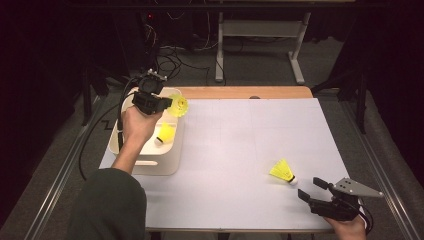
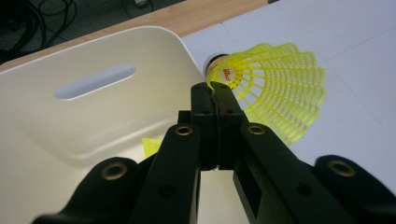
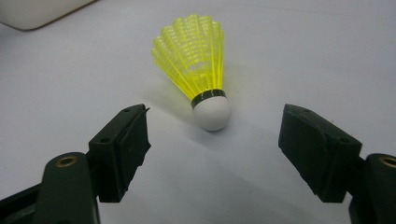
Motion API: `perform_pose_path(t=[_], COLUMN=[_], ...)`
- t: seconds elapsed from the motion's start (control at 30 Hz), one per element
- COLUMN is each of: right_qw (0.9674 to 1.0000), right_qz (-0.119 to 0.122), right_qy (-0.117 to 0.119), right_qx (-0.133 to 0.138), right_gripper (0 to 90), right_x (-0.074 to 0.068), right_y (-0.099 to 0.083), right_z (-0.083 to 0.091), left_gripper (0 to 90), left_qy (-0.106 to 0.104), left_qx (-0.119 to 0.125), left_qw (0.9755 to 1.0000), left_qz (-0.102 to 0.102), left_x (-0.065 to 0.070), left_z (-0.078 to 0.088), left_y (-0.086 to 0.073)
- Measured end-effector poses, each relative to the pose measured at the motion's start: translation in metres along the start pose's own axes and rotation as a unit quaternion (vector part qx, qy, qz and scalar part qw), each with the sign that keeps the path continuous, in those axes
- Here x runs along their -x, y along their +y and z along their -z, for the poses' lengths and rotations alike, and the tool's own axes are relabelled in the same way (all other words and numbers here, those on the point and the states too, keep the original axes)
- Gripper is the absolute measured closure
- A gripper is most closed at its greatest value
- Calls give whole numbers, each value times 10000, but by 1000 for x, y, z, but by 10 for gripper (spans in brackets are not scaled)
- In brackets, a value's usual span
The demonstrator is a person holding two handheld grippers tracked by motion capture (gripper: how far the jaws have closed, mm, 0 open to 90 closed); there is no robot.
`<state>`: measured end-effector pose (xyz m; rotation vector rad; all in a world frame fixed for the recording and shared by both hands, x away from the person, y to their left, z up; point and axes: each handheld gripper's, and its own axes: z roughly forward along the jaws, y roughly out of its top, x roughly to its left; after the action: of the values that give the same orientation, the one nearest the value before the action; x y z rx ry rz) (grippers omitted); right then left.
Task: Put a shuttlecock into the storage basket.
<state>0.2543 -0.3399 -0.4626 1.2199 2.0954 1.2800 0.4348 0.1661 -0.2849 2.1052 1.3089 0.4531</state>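
a: the left gripper [image 1: 167,104] has its jaws pinched on the rim of a yellow shuttlecock [image 2: 275,93], held over the far edge of the white bin [image 1: 172,165]; it looks ready to drop it in.

b: another shuttlecock [image 1: 165,134] seems to lie inside. the right gripper [image 1: 314,189], jaws wide, faces the shuttlecock on the table [image 3: 198,65] and next must close in on it.

A white sheet [image 1: 235,160] covers the desk [image 1: 240,92], whose bare wooden edge shows along the far side. Beyond it, on grey floor [image 1: 260,65], stand the pale metal legs of a frame [image 1: 297,55] amid tangled black cables [image 1: 172,60].
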Motion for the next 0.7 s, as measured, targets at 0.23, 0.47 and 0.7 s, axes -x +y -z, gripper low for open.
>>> perform_pose_path(t=[0.23, 0.47, 0.7], right_qw=[10000, 10000, 10000], right_qz=[3, 7, 14], right_qy=[0, -2, 3], right_qx=[-1, -8, -5], right_gripper=[248, 248, 248], right_x=[0, 0, 0], right_y=[0, 0, 0], right_z=[0, 0, 0], left_gripper=[895, 895, 895], left_qy=[-3, 8, -7], left_qx=[-1, 15, 32], left_qw=[10000, 10000, 10000], left_qz=[5, 33, 83], left_x=[-2, -5, -8], left_z=[2, 3, 6], left_y=[-2, -4, -6])
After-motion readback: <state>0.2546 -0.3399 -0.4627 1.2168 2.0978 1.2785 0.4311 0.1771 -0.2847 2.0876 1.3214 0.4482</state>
